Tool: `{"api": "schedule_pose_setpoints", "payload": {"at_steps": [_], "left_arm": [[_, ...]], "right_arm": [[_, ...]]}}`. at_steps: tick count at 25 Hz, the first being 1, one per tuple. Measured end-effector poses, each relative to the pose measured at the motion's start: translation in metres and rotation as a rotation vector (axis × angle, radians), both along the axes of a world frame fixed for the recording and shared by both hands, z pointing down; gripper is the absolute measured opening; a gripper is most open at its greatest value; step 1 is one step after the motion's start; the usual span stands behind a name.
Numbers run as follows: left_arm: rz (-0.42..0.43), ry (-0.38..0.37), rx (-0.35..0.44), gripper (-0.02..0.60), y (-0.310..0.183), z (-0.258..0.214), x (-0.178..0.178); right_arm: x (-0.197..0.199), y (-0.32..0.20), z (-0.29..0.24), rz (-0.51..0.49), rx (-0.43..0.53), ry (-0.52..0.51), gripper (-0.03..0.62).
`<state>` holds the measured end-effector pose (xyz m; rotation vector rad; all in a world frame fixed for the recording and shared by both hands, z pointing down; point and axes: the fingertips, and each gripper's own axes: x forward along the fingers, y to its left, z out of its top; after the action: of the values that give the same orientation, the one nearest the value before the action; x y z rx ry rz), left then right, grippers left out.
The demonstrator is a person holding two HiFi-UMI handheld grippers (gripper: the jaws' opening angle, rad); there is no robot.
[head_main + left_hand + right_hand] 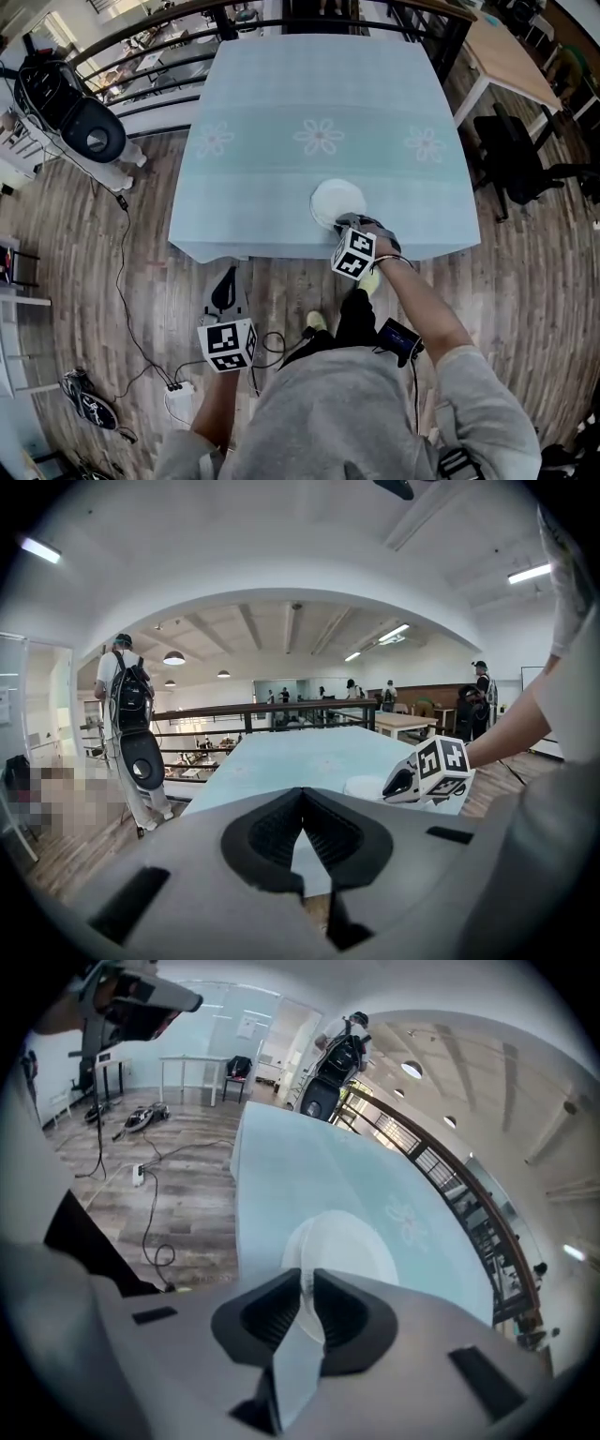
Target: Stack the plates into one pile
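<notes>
A white plate point(336, 199) lies near the front edge of the table with the pale blue cloth point(319, 84); from the side it looks like a low pile point(364, 785). My right gripper point(349, 223) is at the plate's near rim and points steeply down. Its pads stand a thin slit apart with the white rim point(342, 1246) in between, so it is shut on the plate point(307, 1283). My left gripper point(225, 281) hangs over the wooden floor in front of the table, left of the plate. It is shut with nothing in it point(302, 822).
A dark railing point(281, 19) runs behind the table. A black and white machine point(84, 122) stands at the left. Cables and a power strip point(178, 389) lie on the floor beside shoes point(89, 403). A wooden desk point(511, 56) and a black chair point(516, 150) are at the right.
</notes>
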<state>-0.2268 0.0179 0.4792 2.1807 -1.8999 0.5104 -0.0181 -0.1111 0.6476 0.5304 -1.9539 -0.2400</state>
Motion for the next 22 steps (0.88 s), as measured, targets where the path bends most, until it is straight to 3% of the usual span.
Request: {"api": "schedule_pose_setpoints", "payload": {"at_steps": [4,8,11,15,18,22], "left_arm": [[-0.007,0.002,0.005,0.020,0.011,0.002,-0.009],[0.009,0.009,0.021,0.020,0.007,-0.002,-0.008],[0.033,0.017,0.031,0.019,0.007,-0.002,-0.001],[0.076,0.033,0.044,0.020,-0.006,-0.009,0.019],[0.105,0.055,0.064,0.020,-0.015,-0.022,0.032],[0.143,0.065,0.105,0.019,-0.018,-0.041,0.053]], "right_arm": [[-0.011,0.018,0.001,0.015,-0.087,-0.068,0.108],[-0.013,0.020,-0.014,0.030,-0.087,-0.126,0.138],[-0.005,0.024,-0.033,0.089,-0.053,-0.185,0.137],[0.026,0.021,-0.077,0.164,0.076,-0.249,0.039],[0.050,0.026,-0.128,0.260,0.126,-0.399,0.034],[0.113,0.042,-0.188,0.516,0.177,-0.690,0.034]]}}
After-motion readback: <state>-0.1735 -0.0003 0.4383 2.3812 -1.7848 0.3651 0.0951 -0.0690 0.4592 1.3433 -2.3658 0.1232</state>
